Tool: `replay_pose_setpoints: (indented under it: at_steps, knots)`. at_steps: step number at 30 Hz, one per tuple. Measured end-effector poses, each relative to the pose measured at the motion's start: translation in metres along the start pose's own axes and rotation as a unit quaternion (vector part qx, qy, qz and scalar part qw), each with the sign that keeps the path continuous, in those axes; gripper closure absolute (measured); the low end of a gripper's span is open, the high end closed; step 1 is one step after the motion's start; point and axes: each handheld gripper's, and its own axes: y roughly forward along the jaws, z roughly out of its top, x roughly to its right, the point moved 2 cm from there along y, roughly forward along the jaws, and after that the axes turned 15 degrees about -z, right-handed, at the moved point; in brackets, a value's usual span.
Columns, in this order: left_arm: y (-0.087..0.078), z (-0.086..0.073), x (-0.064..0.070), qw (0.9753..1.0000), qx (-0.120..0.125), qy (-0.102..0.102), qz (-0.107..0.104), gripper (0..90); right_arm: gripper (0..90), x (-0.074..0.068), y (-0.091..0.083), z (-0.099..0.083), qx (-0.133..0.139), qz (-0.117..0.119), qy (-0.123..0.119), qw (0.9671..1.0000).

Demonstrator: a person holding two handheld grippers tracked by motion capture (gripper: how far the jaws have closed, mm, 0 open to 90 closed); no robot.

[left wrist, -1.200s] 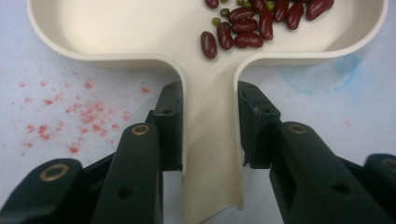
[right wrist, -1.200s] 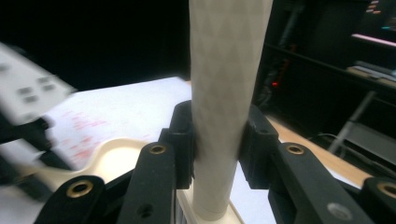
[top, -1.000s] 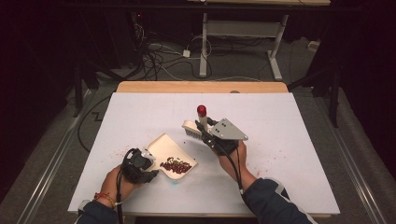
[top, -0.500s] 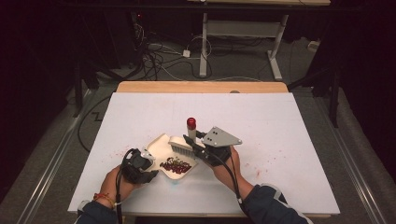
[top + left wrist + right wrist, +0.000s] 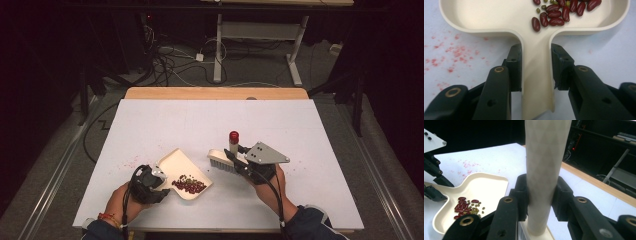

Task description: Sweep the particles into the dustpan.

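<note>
Both forearms enter from the near edge of the white table (image 5: 300, 125). Left hand (image 5: 120, 197) low at the near left, wrist cocked inward, carrying the left gripper (image 5: 150, 181). Right hand (image 5: 267, 182) further in, right of centre, its right gripper (image 5: 235, 157) pointing left with the grey plate on top.

Left gripper: jaws pressed against both sides of the dustpan (image 5: 499, 15) handle, clamped on it. Dustpan lies flat on the table, mouth toward the far right, just left of the brush (image 5: 222, 161).

Right gripper: jaws closed around the brush's pale handle, which stands upright between them. Brush head sits bristles-down on the table, near centre, apart from the dustpan's rim; red cap on top of the handle.

Left gripper view gives the beans (image 5: 560, 13) clearly: dark red kidney beans mixed with small green ones, gathered toward one corner of the pan. The high view shows them as a dark cluster at the pan's near end. Red specks (image 5: 454, 52) stain the table beside the pan.

Right gripper view cuts the brush handle off at the top; bristles hidden below the jaws. It catches the dustpan and the left gripper at its left edge.
</note>
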Motion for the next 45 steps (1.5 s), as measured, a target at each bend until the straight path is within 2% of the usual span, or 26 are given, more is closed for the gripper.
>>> replay_pose_setpoints:
  at_steps: [3,5,7,11,12,17,19,23,27,33,35,36,38,40,45]
  knots:
    - [0.0,0.002,0.003,1.0,-0.006,0.003,0.007,63.2,70.5,-0.004,-0.003,0.001,-0.005,0.003,-0.001,1.0]
    - [0.0,0.003,0.003,1.0,-0.004,0.003,0.008,63.2,70.5,-0.01,-0.004,0.001,-0.005,0.016,-0.001,0.9999]
    - [0.0,0.003,0.002,1.0,-0.005,0.005,0.007,63.2,70.4,-0.018,-0.004,0.002,-0.002,0.022,-0.012,0.9997]
    - [0.0,0.003,0.0,1.0,-0.005,0.005,0.002,63.2,70.5,-0.027,-0.007,0.006,0.008,0.066,-0.002,0.9978]
    - [0.001,0.003,0.0,1.0,-0.004,0.004,0.001,63.3,70.5,-0.028,-0.009,0.008,0.01,0.069,0.002,0.9976]
    - [0.001,0.002,-0.004,0.9999,0.008,-0.004,-0.011,63.3,70.5,-0.019,-0.016,0.015,0.026,0.055,0.004,0.9981]
    - [0.001,0.002,-0.005,0.9999,0.012,-0.007,-0.01,63.2,70.4,-0.015,-0.016,0.015,0.029,0.047,0.007,0.9985]
    - [0.002,0.003,-0.006,0.9996,0.026,-0.014,-0.003,63.2,70.4,-0.014,-0.008,0.012,0.035,0.017,-0.002,0.9992]
    - [0.004,0.003,-0.006,0.9989,0.038,-0.027,-0.002,63.2,70.4,-0.021,0.005,0.01,0.042,0.006,0.002,0.9991]
    - [0.009,0.006,-0.003,0.9972,0.059,-0.044,0.015,63.3,70.5,-0.043,0.021,0.012,0.037,0.018,0.006,0.9991]
    - [0.009,0.008,-0.003,0.9964,0.067,-0.048,0.018,63.2,70.5,-0.053,0.024,0.014,0.033,0.019,-0.006,0.9992]
    - [0.009,0.009,-0.003,0.9957,0.073,-0.053,0.019,63.2,70.4,-0.056,0.025,0.016,0.032,0.017,-0.004,0.9993]
    - [0.011,0.01,-0.004,0.9948,0.079,-0.06,0.02,63.1,70.5,-0.063,0.028,0.018,0.028,0.028,0.007,0.9992]
    - [0.012,0.01,-0.004,0.9944,0.082,-0.063,0.022,63.0,70.4,-0.069,0.029,0.02,0.027,0.029,0.01,0.9992]
    - [0.014,0.01,-0.005,0.9938,0.085,-0.067,0.023,63.2,70.4,-0.077,0.029,0.023,0.023,0.052,0.024,0.9981]
